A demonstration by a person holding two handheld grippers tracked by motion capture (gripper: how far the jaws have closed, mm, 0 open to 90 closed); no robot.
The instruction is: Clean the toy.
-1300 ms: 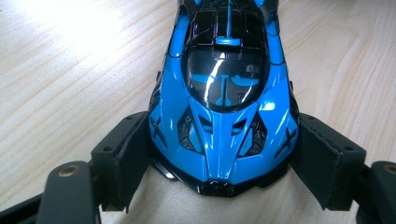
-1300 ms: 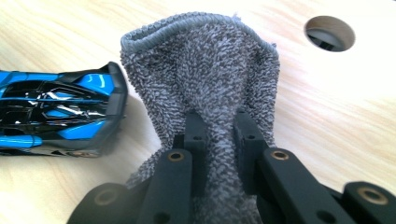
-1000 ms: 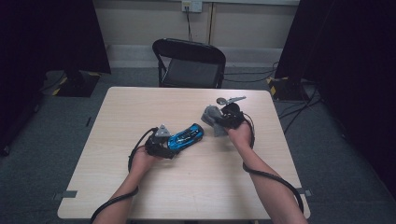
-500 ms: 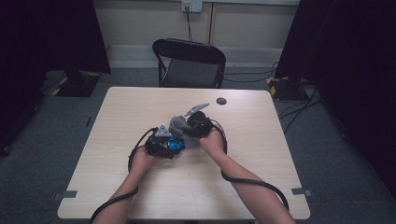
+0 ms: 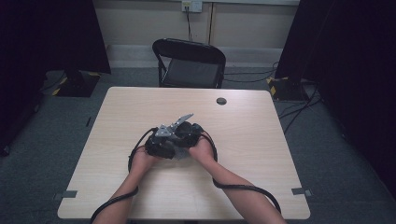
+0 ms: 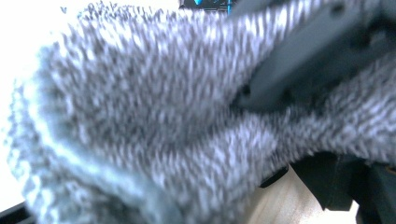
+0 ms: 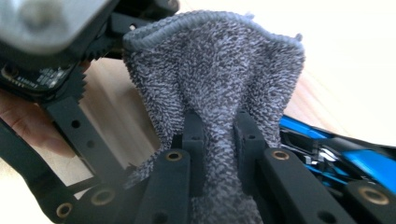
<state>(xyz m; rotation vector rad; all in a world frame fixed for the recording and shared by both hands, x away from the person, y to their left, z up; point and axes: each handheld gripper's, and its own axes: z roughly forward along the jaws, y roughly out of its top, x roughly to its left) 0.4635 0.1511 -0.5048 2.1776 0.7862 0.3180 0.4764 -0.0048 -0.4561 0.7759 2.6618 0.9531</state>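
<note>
**Cloth is at the blue piece; the wiping looks barely begun**

Your right tongs point(image 7: 219, 126) are pressed together on a grey terry cloth point(image 7: 219, 70), pinching a fold of it so that the rest fans out beyond the tips. Just beside those tips, low on their right in the right gripper view, lies the glossy blue plastic object with black trim point(image 7: 364, 161). The cloth hangs close over it, but you cannot tell whether the two are touching.

Your left tongs point(image 5: 163, 142) sit right against the right ones at the middle of the pale wooden surface point(image 5: 261, 140). Cloth drapes across their front, so I cannot tell whether they are spread or gripping the blue piece.

My reading: the cloth is fetched and brought in, and the rubbing over the blue piece is left to do.

Beyond both tongs, well apart, a small dark round disc point(image 5: 221, 101) lies near the far edge, and a black folding chair point(image 5: 189, 60) stands behind it. Neither is in your way; the loose cloth hiding the blue piece is the only hindrance.
</note>
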